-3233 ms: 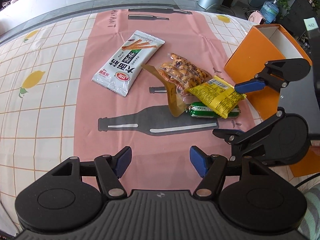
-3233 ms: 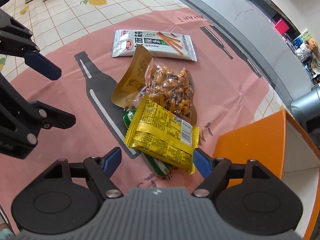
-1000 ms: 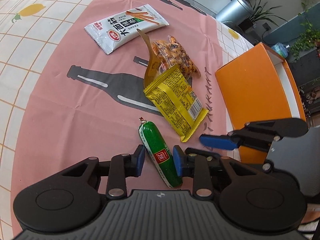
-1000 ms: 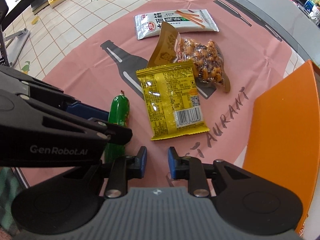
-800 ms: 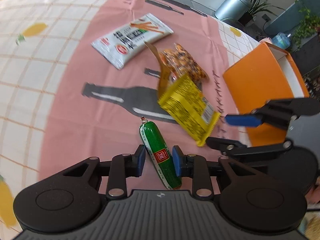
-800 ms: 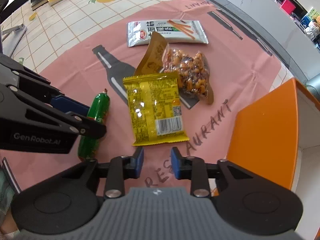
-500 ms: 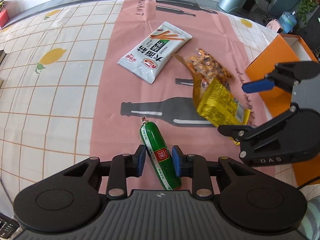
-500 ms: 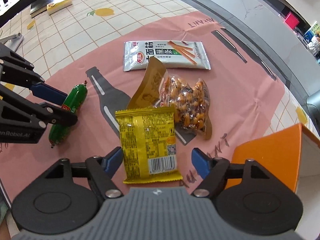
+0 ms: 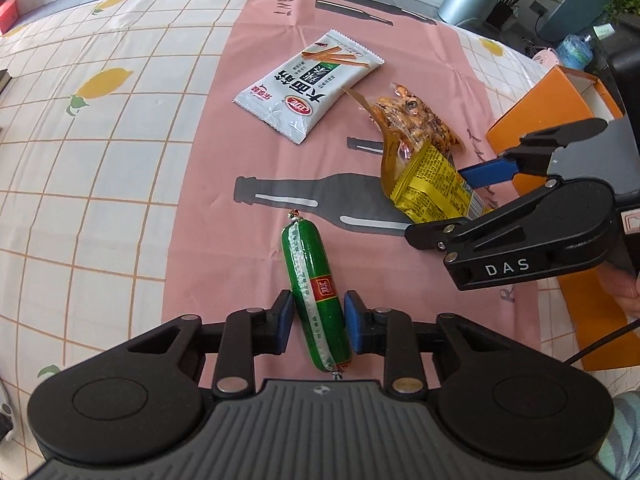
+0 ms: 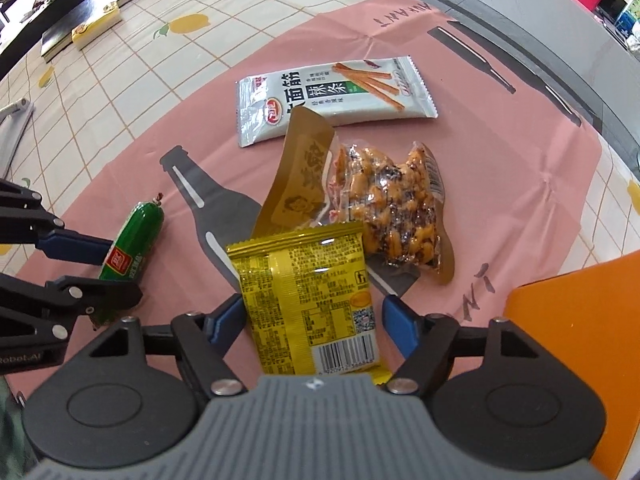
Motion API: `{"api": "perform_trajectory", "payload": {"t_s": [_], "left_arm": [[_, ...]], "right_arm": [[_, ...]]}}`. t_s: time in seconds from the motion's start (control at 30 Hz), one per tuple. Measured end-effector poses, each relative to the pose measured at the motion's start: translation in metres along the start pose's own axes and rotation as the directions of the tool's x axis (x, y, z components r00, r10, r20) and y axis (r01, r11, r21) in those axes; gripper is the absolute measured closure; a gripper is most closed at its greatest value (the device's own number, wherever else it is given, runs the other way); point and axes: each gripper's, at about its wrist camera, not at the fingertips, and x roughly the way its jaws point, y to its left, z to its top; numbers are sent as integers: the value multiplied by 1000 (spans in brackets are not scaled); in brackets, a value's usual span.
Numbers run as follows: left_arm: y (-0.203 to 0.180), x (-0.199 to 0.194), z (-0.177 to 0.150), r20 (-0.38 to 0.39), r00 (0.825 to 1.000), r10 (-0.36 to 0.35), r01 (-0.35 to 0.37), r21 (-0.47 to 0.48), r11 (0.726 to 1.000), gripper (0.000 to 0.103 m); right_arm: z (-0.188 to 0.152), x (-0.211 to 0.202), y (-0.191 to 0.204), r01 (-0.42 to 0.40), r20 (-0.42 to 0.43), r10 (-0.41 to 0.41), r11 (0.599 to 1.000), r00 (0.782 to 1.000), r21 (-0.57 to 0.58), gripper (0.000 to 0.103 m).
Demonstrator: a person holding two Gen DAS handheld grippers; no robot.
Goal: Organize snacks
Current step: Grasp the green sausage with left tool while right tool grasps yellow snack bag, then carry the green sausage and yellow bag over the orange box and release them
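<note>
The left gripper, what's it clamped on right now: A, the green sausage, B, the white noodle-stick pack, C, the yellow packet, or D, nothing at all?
A: the left gripper has its blue pads pressed against both sides of the green sausage, while the yellow packet sits between the open right gripper and the white pack lies untouched on the cloth.

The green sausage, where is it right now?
The green sausage is clamped between the left gripper's blue fingers over the pink cloth, left of the yellow packet.
</note>
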Motion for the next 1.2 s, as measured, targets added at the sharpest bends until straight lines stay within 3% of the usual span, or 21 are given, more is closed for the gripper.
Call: {"api": "perform_trajectory", "payload": {"t_s": [0.07, 0.17, 0.53, 1.2], "left_arm": [[0, 0, -1, 5, 1000, -1, 1, 1, 1000, 74], [0, -1, -2, 13, 1000, 0, 0, -2, 1000, 74], [-5, -11, -10, 12, 1000, -4, 3, 13, 1000, 76], [-55, -68, -23, 98, 995, -34, 25, 91, 996, 78]], "right_arm": [[-2, -3, 2, 3, -1, -3, 1000, 1000, 5, 46], [-3, -5, 7, 14, -26, -13, 1000, 1000, 21, 51], [-18, -21, 29, 62, -92, -66, 997, 994, -52, 52], [-51, -96, 49, 83, -31, -86, 992, 996, -99, 52]]}}
